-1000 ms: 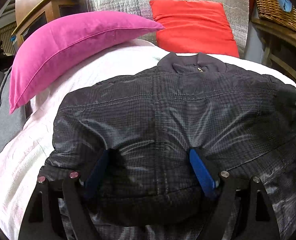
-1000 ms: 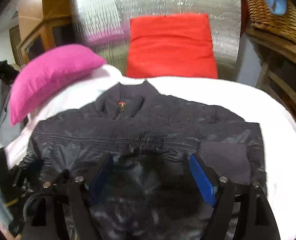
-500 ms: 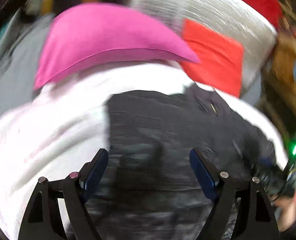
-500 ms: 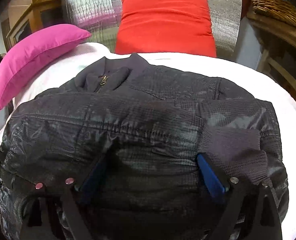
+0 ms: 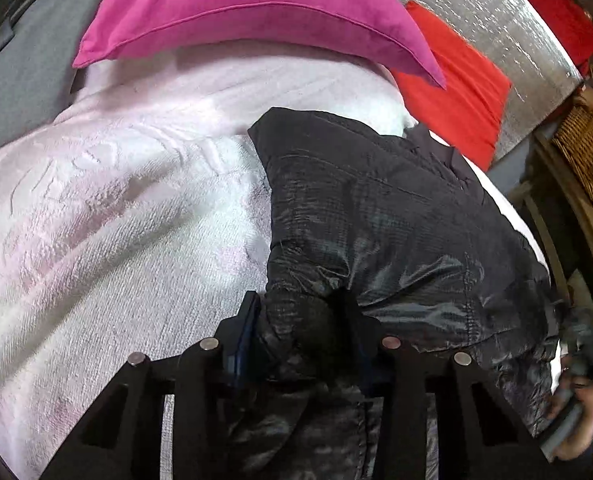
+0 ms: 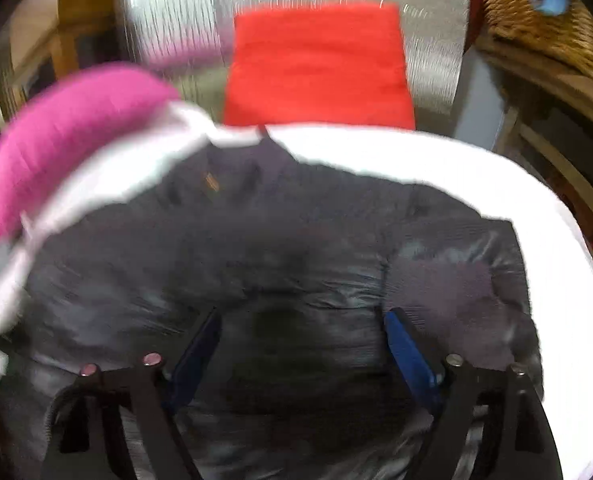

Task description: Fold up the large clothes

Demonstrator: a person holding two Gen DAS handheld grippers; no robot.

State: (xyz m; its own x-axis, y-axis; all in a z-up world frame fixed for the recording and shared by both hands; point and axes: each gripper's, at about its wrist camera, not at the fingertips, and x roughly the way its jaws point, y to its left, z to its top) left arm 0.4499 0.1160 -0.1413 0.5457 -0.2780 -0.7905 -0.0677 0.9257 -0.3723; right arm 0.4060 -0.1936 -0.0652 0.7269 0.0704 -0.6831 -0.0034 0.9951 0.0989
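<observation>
A dark padded jacket (image 5: 384,224) lies on a white-pink towel-covered bed (image 5: 116,216), collar toward the far end. My left gripper (image 5: 300,328) is shut on a bunched fold at the jacket's left edge, its blue pads pressed into the fabric. In the right wrist view the jacket (image 6: 296,240) is blurred by motion. My right gripper (image 6: 300,332) is open, its blue pads wide apart over the jacket's lower part, with a knit cuff (image 6: 448,284) to the right.
A magenta pillow (image 5: 236,12) and a red cushion (image 5: 456,100) lean on a silver quilted panel (image 5: 496,24) at the head of the bed. A wicker basket (image 5: 588,160) on wooden furniture stands on the right. Grey fabric (image 5: 20,72) lies to the left.
My left gripper swung to the jacket's left edge and closed on a fold of it. My right gripper pulled back from the jacket and stays open; its view is now blurred.
</observation>
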